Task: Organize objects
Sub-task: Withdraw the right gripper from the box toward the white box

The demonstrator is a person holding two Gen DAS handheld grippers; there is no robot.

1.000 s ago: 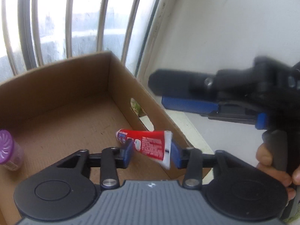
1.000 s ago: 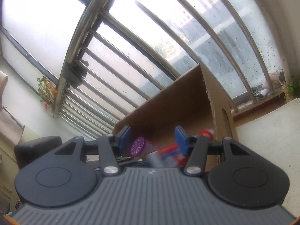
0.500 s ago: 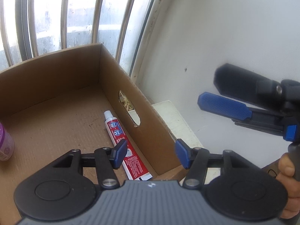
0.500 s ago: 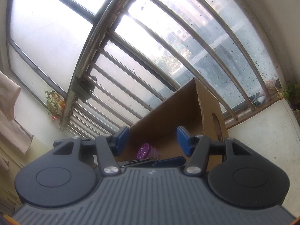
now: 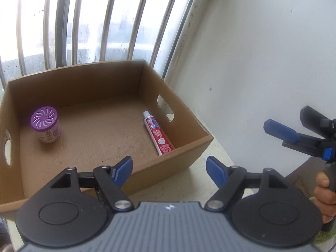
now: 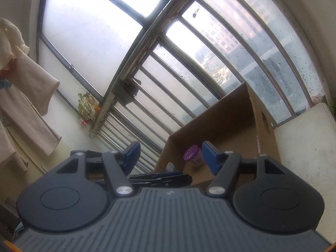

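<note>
A red and white toothpaste tube (image 5: 158, 134) lies flat inside the cardboard box (image 5: 189, 157), along its right wall. A purple-lidded jar (image 5: 45, 125) stands at the box's left side; the same jar (image 6: 194, 155) shows in the right wrist view. My left gripper (image 5: 169, 169) hovers over the box's near right corner, its jaws opening with nothing between them. My right gripper (image 6: 171, 154) is held off to the right of the box, jaws opening and empty. It also appears as the right gripper (image 5: 281, 130) in the left wrist view, held by a hand (image 5: 325, 191).
The box sits on a pale worktop (image 5: 208, 168) against a white wall (image 5: 262, 52). A barred window (image 5: 94, 21) runs behind the box. Pale cloth (image 6: 23, 96) hangs at the left in the right wrist view. The box wall (image 6: 264, 130) has a handle cutout.
My left gripper let go of the toothpaste tube, which now lies in the box, then pulled back and up with wider jaws. My right gripper drew back from the box and opened wider.
</note>
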